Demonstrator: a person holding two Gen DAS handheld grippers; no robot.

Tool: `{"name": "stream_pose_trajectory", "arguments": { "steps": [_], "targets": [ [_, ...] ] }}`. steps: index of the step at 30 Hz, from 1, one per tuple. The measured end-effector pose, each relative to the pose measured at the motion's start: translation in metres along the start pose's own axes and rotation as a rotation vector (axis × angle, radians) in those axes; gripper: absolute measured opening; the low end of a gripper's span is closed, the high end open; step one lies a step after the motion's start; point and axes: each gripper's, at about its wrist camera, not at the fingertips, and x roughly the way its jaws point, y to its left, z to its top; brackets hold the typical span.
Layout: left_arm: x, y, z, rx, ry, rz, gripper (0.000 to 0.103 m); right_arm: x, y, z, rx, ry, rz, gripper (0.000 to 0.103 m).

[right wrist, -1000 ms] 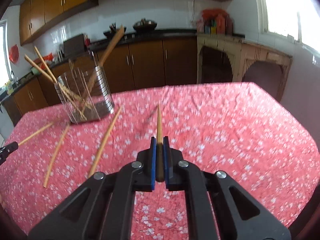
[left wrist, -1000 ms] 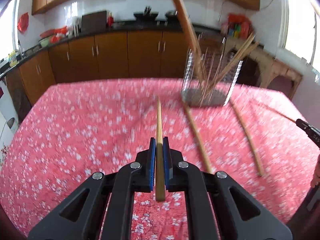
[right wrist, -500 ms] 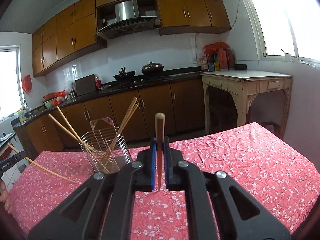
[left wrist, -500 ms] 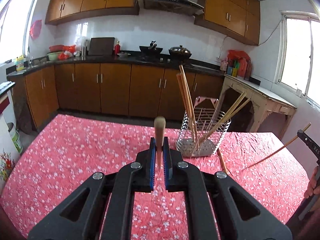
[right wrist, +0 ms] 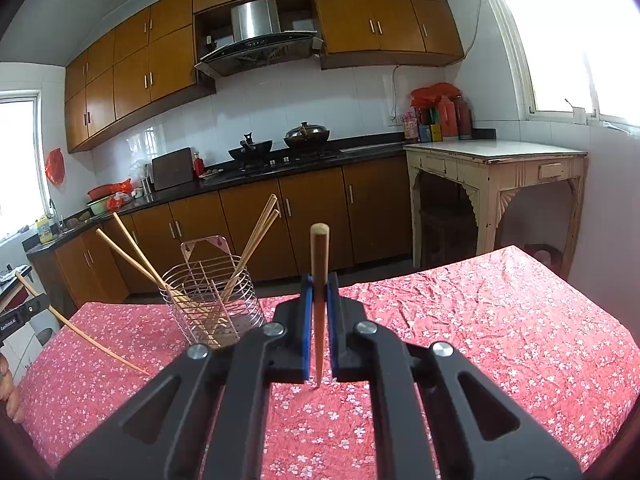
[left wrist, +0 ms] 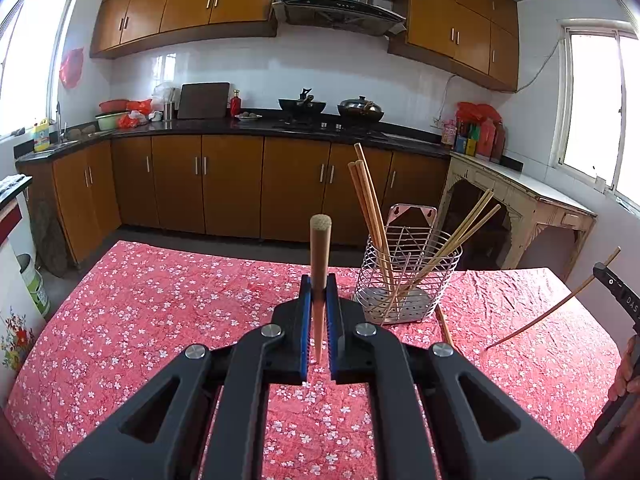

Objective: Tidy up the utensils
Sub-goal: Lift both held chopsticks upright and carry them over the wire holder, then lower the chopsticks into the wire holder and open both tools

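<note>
The left gripper (left wrist: 319, 320) has its jaws clenched on a chopstick (left wrist: 320, 264) standing upright, blunt end up — the right gripper (right wrist: 319, 320) grips a second chopstick (right wrist: 319, 272) the same way. Both hang above the red floral surface (left wrist: 160, 320). The wire utensil holder (left wrist: 404, 280) stands on it, several chopsticks leaning inside, with one loose chopstick (left wrist: 443, 326) lying just beside its base.

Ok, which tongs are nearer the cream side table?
Right. The right tongs have the side table large, just ahead-right; the left tongs sit farther left, seeing it smaller beyond the holder.
</note>
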Motion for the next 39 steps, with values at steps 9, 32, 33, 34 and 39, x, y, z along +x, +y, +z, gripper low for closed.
{"name": "stream_pose_trajectory", "arguments": {
  "steps": [9,32,33,34,39],
  "targets": [
    [-0.001,0.002,0.010,-0.023,-0.008,-0.005,0.007,-0.005,0.005,0.018,0.009,-0.034,0.023,0.008],
    [0.043,-0.093,0.145,-0.050,-0.274,0.026,0.007,0.078,0.087,0.132,0.006,-0.036,0.251,0.008],
    [0.051,-0.092,0.143,-0.058,-0.261,0.024,0.007,0.084,0.087,0.131,0.006,-0.022,0.256,0.008],
    [0.060,-0.091,0.140,-0.068,-0.247,0.023,0.007,0.091,0.088,0.128,0.003,-0.008,0.259,0.008],
    [0.089,-0.086,0.126,-0.080,-0.187,0.026,0.007,0.117,0.096,0.113,-0.017,0.051,0.278,0.008]
  ]
}}
